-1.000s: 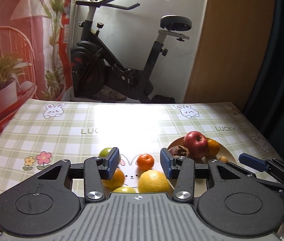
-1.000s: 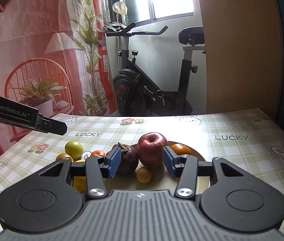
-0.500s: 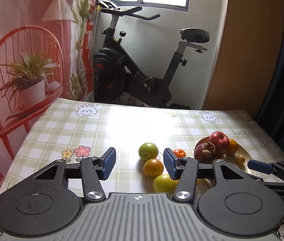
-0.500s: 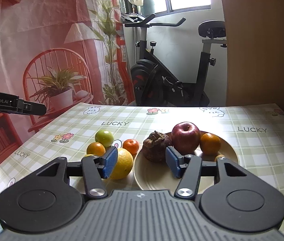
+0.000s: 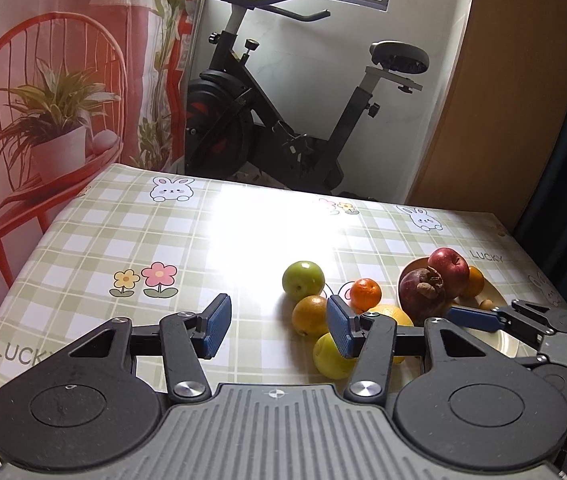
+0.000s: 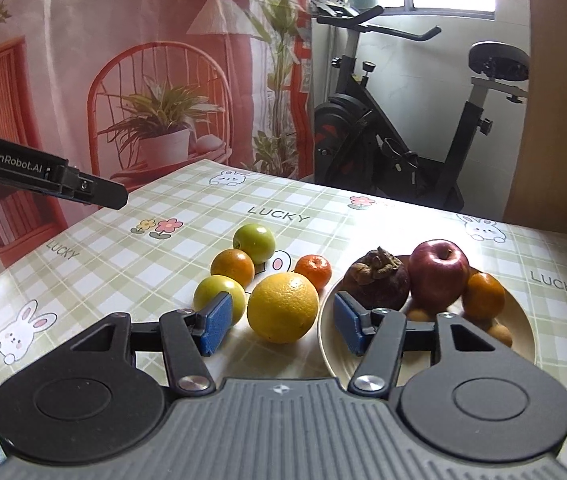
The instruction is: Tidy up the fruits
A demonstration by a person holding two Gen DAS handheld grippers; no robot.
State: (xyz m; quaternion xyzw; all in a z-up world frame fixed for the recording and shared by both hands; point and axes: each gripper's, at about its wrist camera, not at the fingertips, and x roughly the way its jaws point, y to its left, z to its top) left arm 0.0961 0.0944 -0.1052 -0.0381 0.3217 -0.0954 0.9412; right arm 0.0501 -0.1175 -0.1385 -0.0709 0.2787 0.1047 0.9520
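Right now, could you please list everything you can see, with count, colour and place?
plate: one, cream, right on the table
apple: one, red, on the plate
mangosteen: one, dark purple, on the plate
large citrus: one, yellow, left of the plate
green fruits: two, on the table
small oranges: three, one on the plate
tablecloth: one, green check
exercise bike: one, black, behind the table
left hand-held gripper: open, empty
right hand-held gripper: open, empty
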